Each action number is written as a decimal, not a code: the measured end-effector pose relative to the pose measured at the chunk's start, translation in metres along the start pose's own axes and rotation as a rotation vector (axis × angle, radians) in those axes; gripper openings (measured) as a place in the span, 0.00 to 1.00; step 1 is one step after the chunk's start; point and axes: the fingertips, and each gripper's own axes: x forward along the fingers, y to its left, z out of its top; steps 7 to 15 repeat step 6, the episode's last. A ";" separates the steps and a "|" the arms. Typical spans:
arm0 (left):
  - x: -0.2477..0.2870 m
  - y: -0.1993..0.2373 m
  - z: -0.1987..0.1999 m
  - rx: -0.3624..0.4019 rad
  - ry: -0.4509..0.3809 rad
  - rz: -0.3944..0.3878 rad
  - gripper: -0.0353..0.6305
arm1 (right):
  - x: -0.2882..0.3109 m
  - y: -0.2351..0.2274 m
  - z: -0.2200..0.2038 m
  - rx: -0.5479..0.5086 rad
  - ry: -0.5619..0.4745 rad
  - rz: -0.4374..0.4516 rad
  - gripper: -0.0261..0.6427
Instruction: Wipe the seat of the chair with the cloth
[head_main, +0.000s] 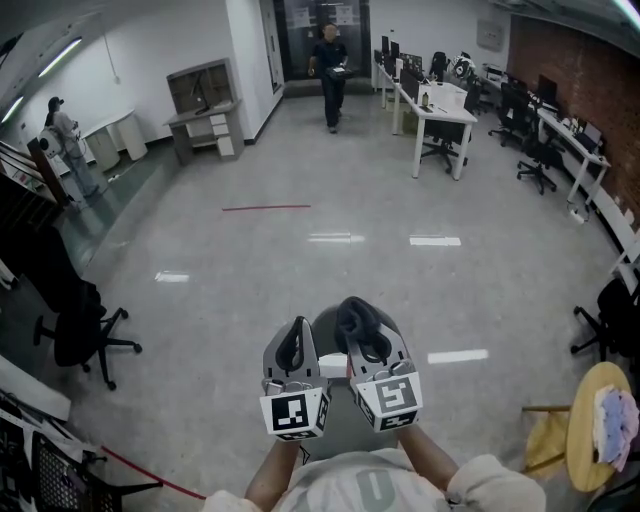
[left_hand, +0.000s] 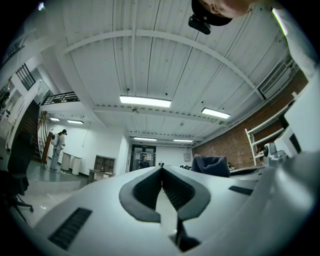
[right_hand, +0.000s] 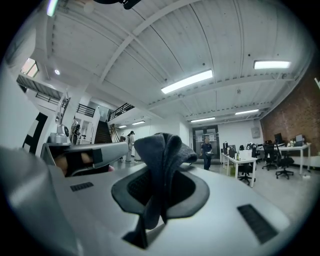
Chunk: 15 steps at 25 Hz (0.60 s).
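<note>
Right gripper (head_main: 365, 335) clamped on the dark cloth (right_hand: 161, 160), lower centre of frame. Left gripper (left_hand: 162, 192) closed, empty. Yellow chair (head_main: 582, 432) at lower right edge, well apart; right gripper is nearer.

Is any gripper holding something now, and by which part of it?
The right gripper is shut on the dark cloth, pinching it at a bunched fold, with one end standing past the jaw tips. The left gripper is shut and empty.
</note>
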 end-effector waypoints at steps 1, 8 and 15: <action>-0.001 0.002 0.000 -0.001 0.001 0.002 0.08 | 0.000 0.002 0.000 -0.003 0.004 0.003 0.12; -0.006 0.003 0.003 -0.003 0.009 0.015 0.08 | -0.009 -0.002 0.000 -0.002 0.017 -0.003 0.12; -0.006 0.003 0.003 -0.003 0.009 0.015 0.08 | -0.009 -0.002 0.000 -0.002 0.017 -0.003 0.12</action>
